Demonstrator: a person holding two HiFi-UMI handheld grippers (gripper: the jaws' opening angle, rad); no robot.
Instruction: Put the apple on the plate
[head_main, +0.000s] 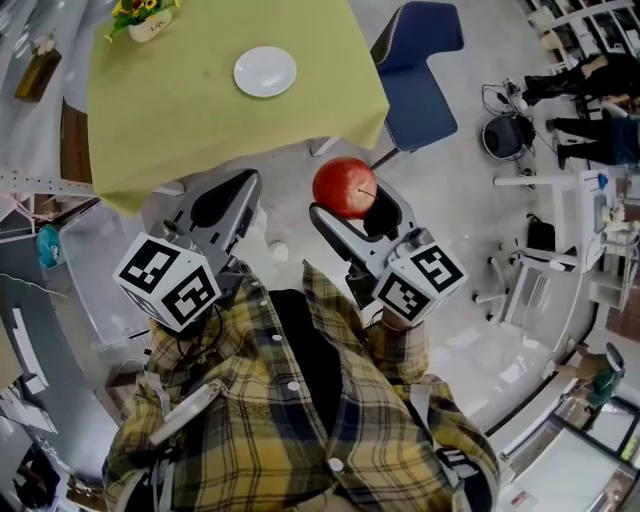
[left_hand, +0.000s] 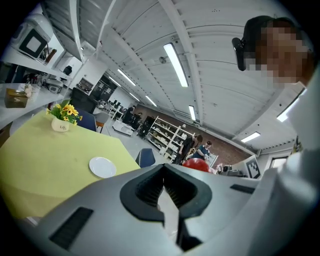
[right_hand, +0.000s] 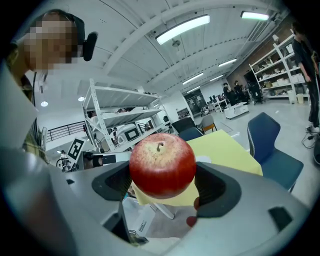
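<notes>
Apple (head_main: 343, 185) in the air, so this looks like the carry step! Ahead lies the yellow table (head_main: 190, 120), well apart from both tools. The left gripper (head_main: 235, 195) hangs alongside, jaws together on nothing, or very nearly together as far as its own view tells. The right gripper (head_main: 350, 205) grips the fruit from both sides (stem up). The white plate (head_main: 265, 72) sits bare on the table. Next call: reach forward over the plate, lower, then release gently so the fruit doesn't roll.
</notes>
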